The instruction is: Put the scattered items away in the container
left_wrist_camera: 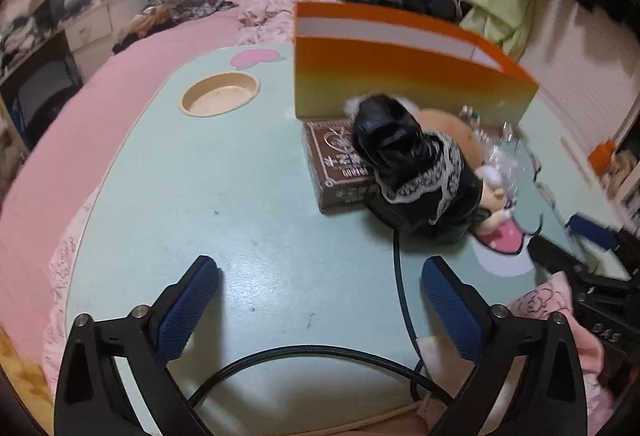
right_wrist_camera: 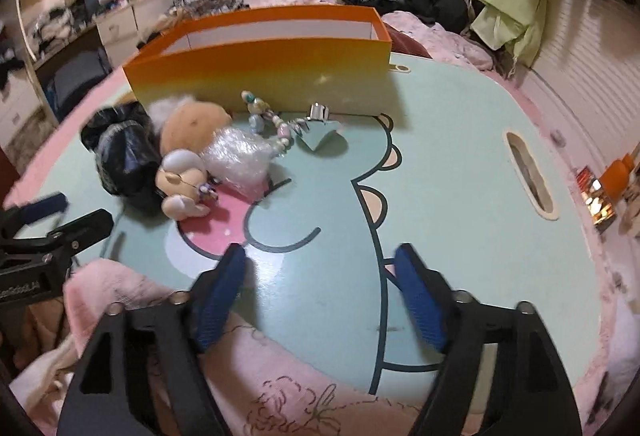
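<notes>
Two tools, left tool (left_wrist_camera: 320, 276) and right tool (right_wrist_camera: 320, 264), we found spread apart, holding nothing. Doll (right_wrist_camera: 180, 171), beads (right_wrist_camera: 268, 119) and brown box (left_wrist_camera: 336, 163) lay on the tabletop (left_wrist_camera: 240, 195) at twelve o'clock, beside the orange container (right_wrist_camera: 260, 75).

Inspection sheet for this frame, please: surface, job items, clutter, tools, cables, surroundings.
Surface: mint cartoon-print lap table on a pink bed.
Job's things: orange box upright at the far edge; brown box, black bag, plush toy, clear plastic wrap, bead string, small clip scattered before it.
Clutter: pink cloth over the near edge.
Grippers: left tool open, empty; right tool open, empty.
Cables: black cable across the table.
Surroundings: clothes heaped on the bed, shelves.
</notes>
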The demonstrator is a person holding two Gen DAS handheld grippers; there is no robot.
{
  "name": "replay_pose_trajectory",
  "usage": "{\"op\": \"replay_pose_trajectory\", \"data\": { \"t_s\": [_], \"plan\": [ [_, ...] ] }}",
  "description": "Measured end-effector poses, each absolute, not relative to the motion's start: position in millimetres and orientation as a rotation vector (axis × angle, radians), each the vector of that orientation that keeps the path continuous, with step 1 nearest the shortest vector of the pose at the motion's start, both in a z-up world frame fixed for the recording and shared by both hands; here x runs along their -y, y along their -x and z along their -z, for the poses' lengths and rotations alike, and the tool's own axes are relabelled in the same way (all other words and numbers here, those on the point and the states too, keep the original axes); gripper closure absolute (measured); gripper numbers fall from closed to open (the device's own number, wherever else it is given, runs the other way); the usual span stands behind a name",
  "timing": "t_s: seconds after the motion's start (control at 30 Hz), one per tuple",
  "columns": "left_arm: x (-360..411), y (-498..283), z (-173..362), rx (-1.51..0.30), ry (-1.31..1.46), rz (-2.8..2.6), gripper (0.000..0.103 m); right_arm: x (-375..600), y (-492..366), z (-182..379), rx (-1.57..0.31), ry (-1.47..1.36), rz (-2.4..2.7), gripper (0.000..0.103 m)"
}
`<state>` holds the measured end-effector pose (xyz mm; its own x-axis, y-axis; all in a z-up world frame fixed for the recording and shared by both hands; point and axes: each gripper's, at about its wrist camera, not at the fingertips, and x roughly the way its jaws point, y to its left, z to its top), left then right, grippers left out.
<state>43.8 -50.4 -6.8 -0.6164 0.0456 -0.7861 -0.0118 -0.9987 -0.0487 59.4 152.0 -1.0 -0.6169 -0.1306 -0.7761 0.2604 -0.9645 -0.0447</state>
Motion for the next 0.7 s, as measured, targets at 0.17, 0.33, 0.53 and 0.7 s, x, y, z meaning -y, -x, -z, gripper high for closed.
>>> {"op": "replay_pose_trajectory", "data": {
  "t_s": [0.17,0.33,0.53,0.7],
  "plan": [
    [47,-45,7,0.017,1.357,-2.785,0.000,-154,-61,2,-0.218,-1.249,2.636,0.021],
    [47,-45,7,0.021,1.354,-2.786,0.000,-155,-60,1,-0.218,-1.250,2.635,0.020],
    [65,-58,-8,0.210,1.219,-2.805,0.001,-155,-60,1,-0.217,-1.250,2.635,0.020],
    [60,-62,-29,0.230,1.051,-2.823,0.001,-156,-60,1,-0.217,-1.249,2.635,0.020]
  ]
}}
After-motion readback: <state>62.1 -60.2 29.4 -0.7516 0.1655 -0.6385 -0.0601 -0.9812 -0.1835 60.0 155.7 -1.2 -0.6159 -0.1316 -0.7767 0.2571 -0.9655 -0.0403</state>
